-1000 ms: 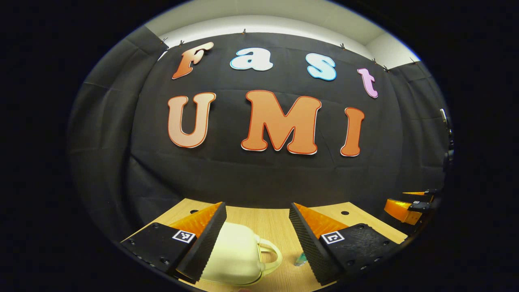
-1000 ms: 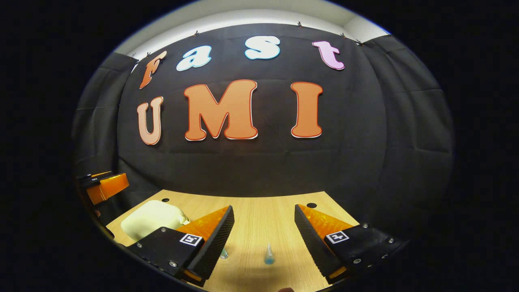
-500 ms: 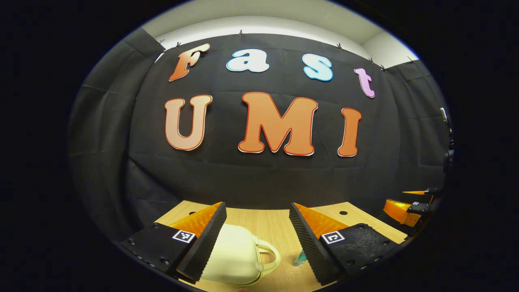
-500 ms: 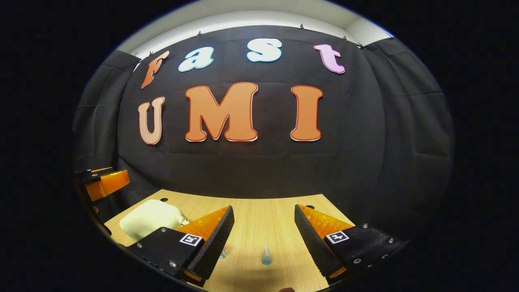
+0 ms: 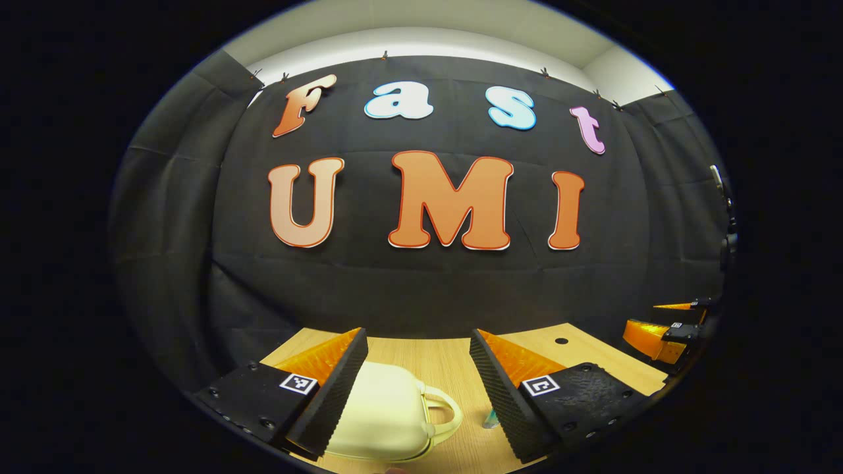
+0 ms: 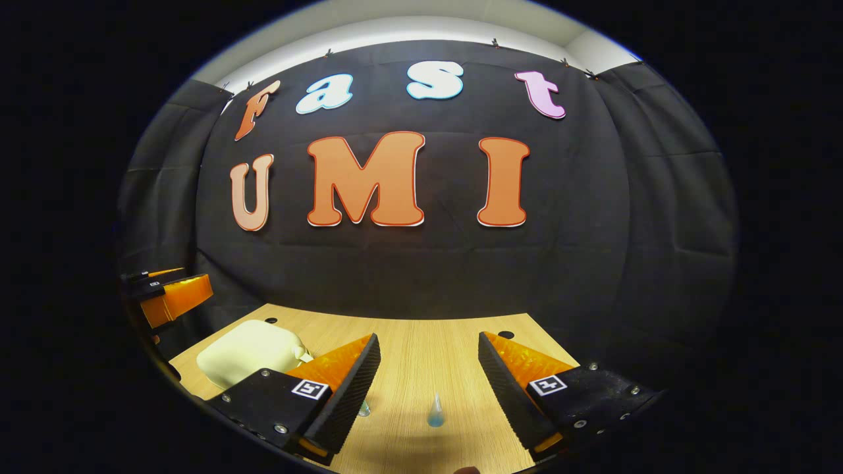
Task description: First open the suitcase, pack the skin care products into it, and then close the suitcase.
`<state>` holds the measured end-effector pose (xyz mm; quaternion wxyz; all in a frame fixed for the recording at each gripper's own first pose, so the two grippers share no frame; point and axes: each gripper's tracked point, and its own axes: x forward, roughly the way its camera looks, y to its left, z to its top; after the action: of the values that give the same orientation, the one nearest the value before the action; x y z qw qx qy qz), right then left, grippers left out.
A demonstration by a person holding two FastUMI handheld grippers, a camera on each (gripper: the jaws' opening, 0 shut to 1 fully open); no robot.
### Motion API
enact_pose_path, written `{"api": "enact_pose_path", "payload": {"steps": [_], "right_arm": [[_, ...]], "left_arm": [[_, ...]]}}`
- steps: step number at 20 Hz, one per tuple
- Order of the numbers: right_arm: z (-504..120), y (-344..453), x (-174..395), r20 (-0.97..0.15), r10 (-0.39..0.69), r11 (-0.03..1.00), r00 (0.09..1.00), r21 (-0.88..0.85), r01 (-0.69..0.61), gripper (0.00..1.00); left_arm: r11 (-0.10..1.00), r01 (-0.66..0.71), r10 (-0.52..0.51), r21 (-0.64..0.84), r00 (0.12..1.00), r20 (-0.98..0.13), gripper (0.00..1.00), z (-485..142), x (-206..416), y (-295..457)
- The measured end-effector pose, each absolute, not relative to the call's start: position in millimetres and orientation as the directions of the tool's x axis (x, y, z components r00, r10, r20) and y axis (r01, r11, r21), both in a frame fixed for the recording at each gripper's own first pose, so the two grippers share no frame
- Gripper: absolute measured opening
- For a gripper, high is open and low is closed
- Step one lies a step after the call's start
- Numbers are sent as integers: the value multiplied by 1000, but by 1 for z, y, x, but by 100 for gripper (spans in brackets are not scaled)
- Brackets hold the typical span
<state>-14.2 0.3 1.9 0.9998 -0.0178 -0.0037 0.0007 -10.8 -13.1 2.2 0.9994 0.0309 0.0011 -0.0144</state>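
The closed suitcase lies between the left gripper's spread fingers, handle rightward; the right gripper, also spread, faces a tube.

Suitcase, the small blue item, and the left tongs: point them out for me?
suitcase (image 5: 385, 415), left gripper view, on its cream lid.
small blue item (image 6: 435, 415), right gripper view, on its body, on the table.
left tongs (image 5: 419, 388), left gripper view, midway between the open fingertips.
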Motion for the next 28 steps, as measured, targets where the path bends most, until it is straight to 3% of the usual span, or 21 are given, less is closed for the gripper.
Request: {"api": "enact_pose_path", "payload": {"steps": [11,17,18,28], "right_arm": [[-24,-16,-21,-55,-33,999,998,-21,32,95],[-42,-31,-26,-99,-61,998,993,-10,60,95],[-45,-35,-27,-107,-68,998,992,-8,67,95],[-66,-86,-43,-164,-177,983,971,20,182,95]], "left_arm": [[929,127,-65,347,980,-186,98,-82,-17,-34],[771,257,-68,583,943,-326,95,-152,-17,-47],[740,275,-68,614,939,-338,98,-164,-16,-51],[480,370,-6,795,908,-418,98,-217,22,-58]]}}
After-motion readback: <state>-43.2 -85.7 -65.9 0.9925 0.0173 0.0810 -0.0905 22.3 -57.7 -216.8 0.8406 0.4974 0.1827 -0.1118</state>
